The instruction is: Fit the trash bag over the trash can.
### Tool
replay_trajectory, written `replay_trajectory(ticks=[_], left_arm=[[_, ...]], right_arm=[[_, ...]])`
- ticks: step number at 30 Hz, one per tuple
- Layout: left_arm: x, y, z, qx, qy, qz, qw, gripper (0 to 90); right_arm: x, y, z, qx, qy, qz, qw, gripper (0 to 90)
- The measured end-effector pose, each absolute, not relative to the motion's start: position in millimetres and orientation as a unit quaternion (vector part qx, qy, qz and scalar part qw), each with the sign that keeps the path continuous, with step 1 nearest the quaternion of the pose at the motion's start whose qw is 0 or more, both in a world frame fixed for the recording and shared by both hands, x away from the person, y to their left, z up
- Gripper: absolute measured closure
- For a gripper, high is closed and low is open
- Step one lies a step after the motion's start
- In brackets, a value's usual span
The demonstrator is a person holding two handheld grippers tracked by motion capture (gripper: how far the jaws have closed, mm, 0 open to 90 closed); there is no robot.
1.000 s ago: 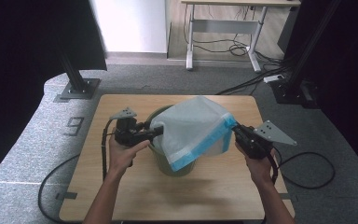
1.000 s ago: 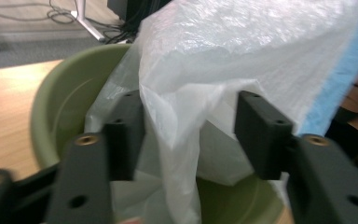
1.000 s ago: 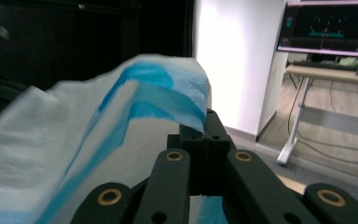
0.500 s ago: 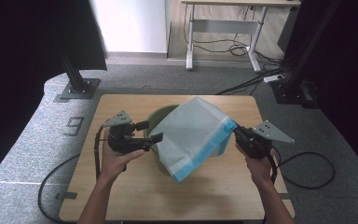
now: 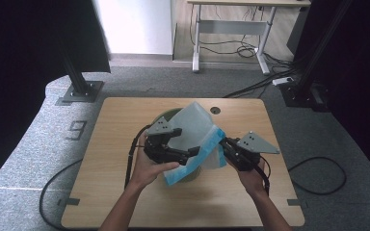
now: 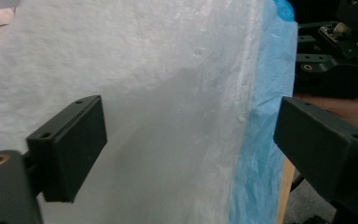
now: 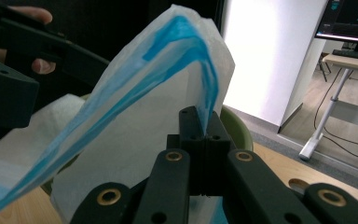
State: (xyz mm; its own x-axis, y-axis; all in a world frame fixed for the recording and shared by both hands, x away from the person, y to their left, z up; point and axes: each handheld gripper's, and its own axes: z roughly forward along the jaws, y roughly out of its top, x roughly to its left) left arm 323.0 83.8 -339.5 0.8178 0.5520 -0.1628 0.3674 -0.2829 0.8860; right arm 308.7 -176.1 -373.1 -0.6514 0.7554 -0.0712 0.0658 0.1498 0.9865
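Overhead, the white bag [image 5: 192, 129] with its blue edge [image 5: 200, 155] is seen draped over the green bin [image 5: 166, 117] on the table [image 5: 115, 192], and the left hand-held gripper [image 5: 191, 153] is found farther over the bag than half a second earlier. From the left gripper view, its jaws are shown spread wide with nothing gripped. From the right gripper view, the right hand-held gripper [image 7: 199, 122] is clamped on the blue edge, which could be torn or slipped loose if pulled hard.

parted tongs [image 6: 186, 154], white bag [image 6: 158, 93], blue edge [image 6: 265, 116]
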Motion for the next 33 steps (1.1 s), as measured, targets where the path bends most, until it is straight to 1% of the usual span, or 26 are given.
replay_trajectory(ticks=[4, 7, 9, 12, 13, 16, 17, 22, 26, 29, 33], left_arm=[[323.4, 77.1, -347.2, 0.801, 0.302, 0.102, 0.506, 3.8], [326.0, 75.5, -353.4, 0.802, 0.317, 0.115, 0.493, 3.0], [330.2, 75.0, -356.9, 0.800, 0.334, 0.120, 0.484, 5.5], [335.3, 74.6, -361.6, 0.799, 0.342, 0.113, 0.482, 14.9], [336.5, 73.3, -363.6, 0.801, 0.343, 0.110, 0.479, 16.0], [336.9, 68.8, -367.4, 0.808, 0.335, 0.099, 0.474, 24.9], [336.5, 67.0, -368.4, 0.810, 0.332, 0.095, 0.474, 25.9], [332.6, 67.3, -366.5, 0.803, 0.326, 0.094, 0.490, 26.4], [331.7, 67.2, -361.9, 0.797, 0.328, 0.105, 0.497, 29.8], [332.2, 67.4, -356.4, 0.791, 0.327, 0.113, 0.505, 29.4], [335.1, 67.8, -343.7, 0.777, 0.333, 0.124, 0.519, 25.8]], right_arm=[[309.0, -178.9, -379.8, 0.300, 0.700, 0.577, 0.295, 88.0], [310.4, -183.0, -384.4, 0.310, 0.700, 0.574, 0.291, 87.9], [310.9, -185.2, -386.6, 0.314, 0.700, 0.574, 0.288, 87.9], [310.7, -186.6, -388.5, 0.315, 0.700, 0.574, 0.286, 87.9], [310.7, -186.6, -388.8, 0.315, 0.700, 0.574, 0.285, 87.8], [310.9, -185.6, -388.8, 0.312, 0.702, 0.574, 0.283, 87.8], [310.8, -185.0, -388.7, 0.311, 0.702, 0.574, 0.284, 87.8], [309.3, -183.3, -387.9, 0.306, 0.704, 0.574, 0.284, 87.8], [308.8, -183.1, -388.0, 0.304, 0.704, 0.576, 0.283, 87.8], [308.1, -182.2, -388.1, 0.300, 0.705, 0.576, 0.285, 87.8], [308.5, -182.9, -388.8, 0.301, 0.706, 0.574, 0.286, 87.9]])
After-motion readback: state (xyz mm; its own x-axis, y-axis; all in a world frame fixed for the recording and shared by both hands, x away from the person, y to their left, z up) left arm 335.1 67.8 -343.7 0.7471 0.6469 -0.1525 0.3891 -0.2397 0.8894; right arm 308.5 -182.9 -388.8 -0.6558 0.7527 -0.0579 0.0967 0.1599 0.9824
